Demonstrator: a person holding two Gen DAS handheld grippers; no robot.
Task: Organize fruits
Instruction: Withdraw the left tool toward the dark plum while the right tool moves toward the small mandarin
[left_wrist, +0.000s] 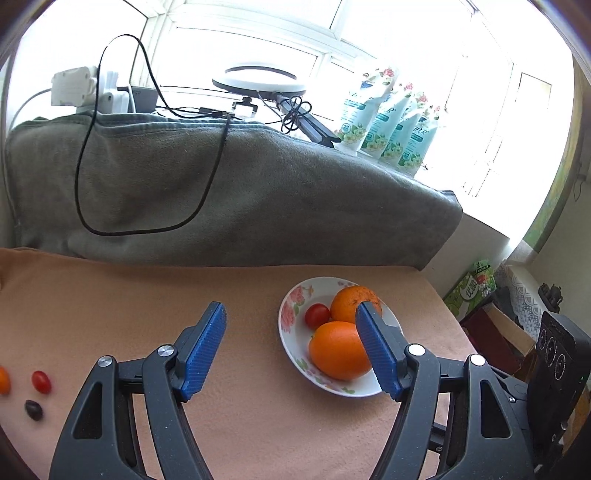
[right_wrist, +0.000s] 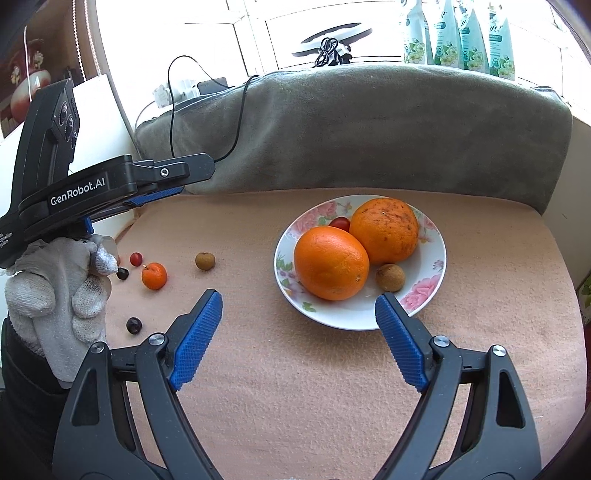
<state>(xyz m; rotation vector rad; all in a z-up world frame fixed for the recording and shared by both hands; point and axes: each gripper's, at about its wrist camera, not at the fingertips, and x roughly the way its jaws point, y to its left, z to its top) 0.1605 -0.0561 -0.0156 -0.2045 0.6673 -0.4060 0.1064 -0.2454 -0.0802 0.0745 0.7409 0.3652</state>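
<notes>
Black hand-held gripper (right_wrist: 299, 321), blue pads (right_wrist: 195, 343), white knit glove (right_wrist: 55, 295)

White lettering on the black body of the left gripper (right_wrist: 162, 184) reads "GenRobot.AI"; smaller print at its rear end is cut off and unreadable. The pale green pouches (right_wrist: 458, 37) on the windowsill each bear a round badge with "72"; their brand script is too washed out to read

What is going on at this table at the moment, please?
A person in white gloves is sorting fruit onto a plate. It holds two oranges, a cherry tomato and a longan. Both hand-held grippers, left and right, are open and empty. A mandarin, another longan and small fruits remain on the cloth.
</notes>
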